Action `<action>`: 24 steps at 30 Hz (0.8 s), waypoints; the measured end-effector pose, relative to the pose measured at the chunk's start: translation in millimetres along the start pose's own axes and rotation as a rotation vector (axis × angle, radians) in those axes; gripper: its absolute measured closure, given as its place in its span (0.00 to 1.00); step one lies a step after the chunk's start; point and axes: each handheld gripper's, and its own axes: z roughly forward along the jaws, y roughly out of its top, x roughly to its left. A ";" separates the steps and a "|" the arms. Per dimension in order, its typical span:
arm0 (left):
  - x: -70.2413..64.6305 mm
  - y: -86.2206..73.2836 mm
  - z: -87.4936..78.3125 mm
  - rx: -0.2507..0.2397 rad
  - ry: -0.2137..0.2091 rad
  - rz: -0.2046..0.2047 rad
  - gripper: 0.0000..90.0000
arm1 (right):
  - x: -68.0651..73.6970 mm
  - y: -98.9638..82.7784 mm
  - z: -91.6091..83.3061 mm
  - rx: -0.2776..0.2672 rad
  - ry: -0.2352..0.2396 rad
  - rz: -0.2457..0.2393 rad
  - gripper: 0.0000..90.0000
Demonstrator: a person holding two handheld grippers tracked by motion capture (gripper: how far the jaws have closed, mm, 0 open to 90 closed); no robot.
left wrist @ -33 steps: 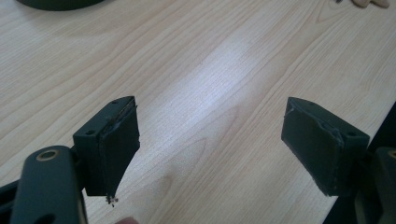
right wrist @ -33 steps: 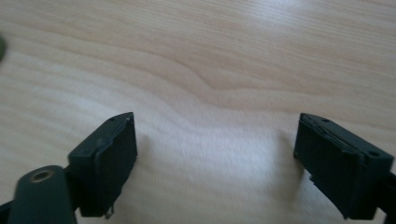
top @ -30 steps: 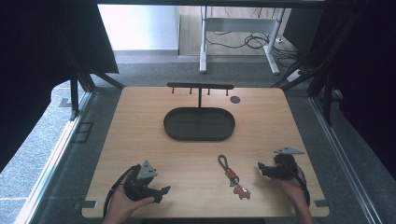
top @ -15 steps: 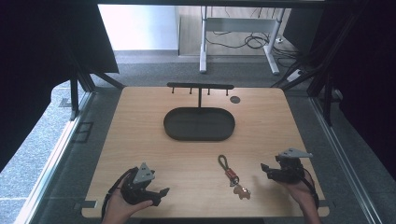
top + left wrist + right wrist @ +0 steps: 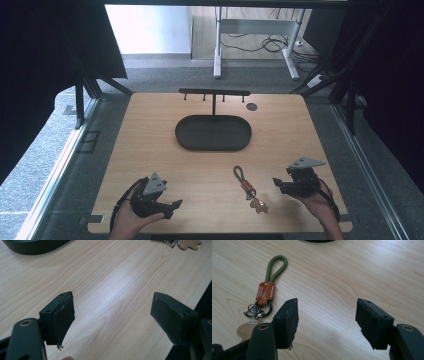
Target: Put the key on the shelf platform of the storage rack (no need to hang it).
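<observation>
**A:** Keyring (image 5: 248, 189) position in the high view?

**B:** It is seen lying flat on the wooden table (image 5: 150, 130), toward six o'clock, between the two grippers. Its green loop points to about eleven o'clock, and the keys lie at the five o'clock end.

**A:** And the grippers there?

**B:** The left gripper (image 5: 176, 204) is held at about seven o'clock on the table. The right gripper (image 5: 276, 184) is held at four o'clock, just beside the keyring but apart from it. A dark oval tray (image 5: 213, 133) is seen at the table's middle, with a black hook rack (image 5: 214, 92) behind it at twelve o'clock.

**A:** What is shown in the left gripper view?

**B:** The jaws are seen spread wide, with bare wood between them. A piece of the keys (image 5: 185, 243) is caught at one o'clock, and the tray's edge (image 5: 32, 246) at eleven o'clock.

**A:** And the right gripper view?

**B:** The jaws have just been closing, yet a broad gap is kept, and nothing is held between them. The keyring (image 5: 265, 293) is seen at nine to ten o'clock, outside the left jaw, with its rings and a tan key close beside that jaw; whether contact is made cannot be told.
</observation>
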 end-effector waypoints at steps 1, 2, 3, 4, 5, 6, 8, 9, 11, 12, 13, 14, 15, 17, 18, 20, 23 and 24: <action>0.7 -0.6 0.1 0.002 -0.001 0.001 0.22 | 0.7 1.9 -0.6 0.003 0.002 -0.003 0.41; 1.2 -1.2 0.0 0.004 0.000 0.000 0.22 | 1.7 4.5 -1.4 0.006 0.003 -0.008 0.42; 1.2 -1.2 -0.2 0.004 0.002 -0.001 0.22 | 3.2 7.4 -1.9 0.008 0.000 -0.012 0.42; 1.2 -1.2 -0.7 0.000 0.000 -0.002 0.22 | 4.2 9.1 -1.9 0.013 0.003 -0.011 0.42; 1.1 -0.9 -1.1 -0.003 -0.005 -0.002 0.22 | 5.5 11.2 -1.4 0.021 0.008 -0.014 0.43; 1.1 -0.7 -1.1 -0.005 -0.009 -0.001 0.22 | 6.9 13.2 -0.7 0.033 0.015 -0.018 0.43; 1.1 -0.9 0.3 -0.003 -0.018 0.001 0.22 | 10.9 17.5 1.4 0.061 0.020 -0.032 0.43; 1.3 -1.2 1.5 0.001 -0.021 0.002 0.22 | 12.4 18.8 2.2 0.068 0.019 -0.037 0.44; 2.3 -1.9 4.0 0.006 -0.027 -0.001 0.22 | 15.8 22.5 4.6 0.083 0.018 -0.052 0.45; 2.9 -2.3 4.9 0.009 -0.029 -0.001 0.22 | 17.9 24.1 5.8 0.093 0.017 -0.059 0.45; 3.0 -2.5 5.3 0.011 -0.030 0.000 0.22 | 19.7 25.5 7.0 0.101 0.015 -0.068 0.45; 3.0 -2.6 5.3 0.013 -0.029 0.001 0.22 | 21.2 26.9 8.1 0.109 0.016 -0.074 0.46; 3.0 -2.4 4.8 0.011 -0.027 0.002 0.22 | 22.8 28.1 9.4 0.116 0.020 -0.077 0.46; 2.8 -1.8 2.8 0.005 -0.026 0.003 0.22 | 25.7 30.4 11.7 0.128 0.032 -0.086 0.47; 2.4 -1.4 1.3 0.001 -0.025 0.003 0.22 | 27.4 31.4 13.0 0.133 0.036 -0.089 0.47; 2.1 -0.9 -0.5 -0.004 -0.022 0.004 0.22 | 30.8 33.4 15.9 0.151 0.050 -0.103 0.47; 1.8 -0.5 -1.7 -0.006 -0.020 0.003 0.22 | 37.0 38.5 21.0 0.184 0.071 -0.120 0.46; 1.7 -0.4 -1.7 -0.006 -0.020 0.003 0.22 | 37.0 38.5 21.0 0.184 0.071 -0.120 0.46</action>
